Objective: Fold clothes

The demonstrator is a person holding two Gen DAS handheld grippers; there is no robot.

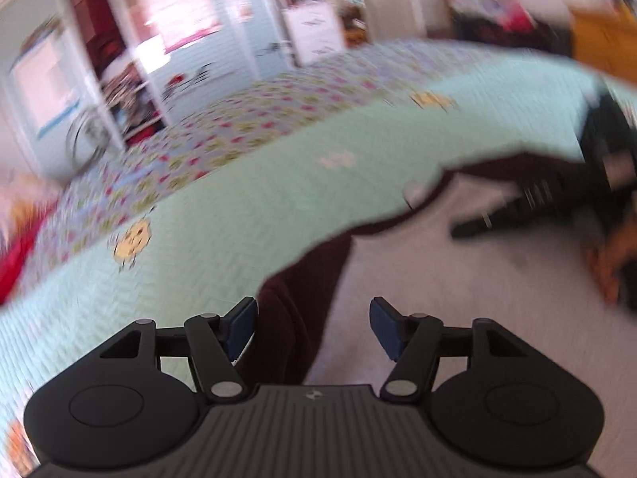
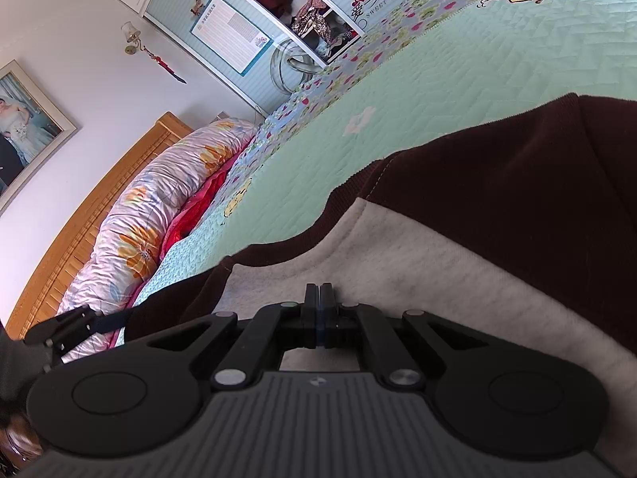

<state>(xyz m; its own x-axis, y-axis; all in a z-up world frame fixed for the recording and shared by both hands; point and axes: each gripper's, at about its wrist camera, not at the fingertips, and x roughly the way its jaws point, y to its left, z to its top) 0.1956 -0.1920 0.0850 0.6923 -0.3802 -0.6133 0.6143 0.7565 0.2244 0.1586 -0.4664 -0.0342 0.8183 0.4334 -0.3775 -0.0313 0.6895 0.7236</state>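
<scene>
Left gripper (image 1: 312,326): jaws apart, nothing between the pads; a dark maroon strip of the garment (image 1: 458,318) lies just below and ahead of the gap. This view is motion-blurred, so exact contact can't be read.

Right gripper (image 2: 320,310): jaws together, pads meeting. It sits low over the grey panel of the garment, but whether any cloth is pinched can't be told.

The garment, grey with maroon trim and sleeve (image 2: 517,183), lies spread on the mint quilt (image 2: 497,63), near the bed edge. Farther off are a flowered duvet (image 2: 159,215) rolled against the wooden headboard (image 2: 79,231), then the wardrobe (image 2: 247,36).

Risks, as judgement:
- The left jaws may close on the quilt together with the trim, since the maroon edge lies flat on it; the fold would then drag the bedding.
- If the right holds no cloth, or only a thin bite, it could slip once the left pulls, skewing the fold.
- A fast left approach could overshoot the edge and bunch the grey panel.
- The two grippers are close; crossing paths could collide.
</scene>
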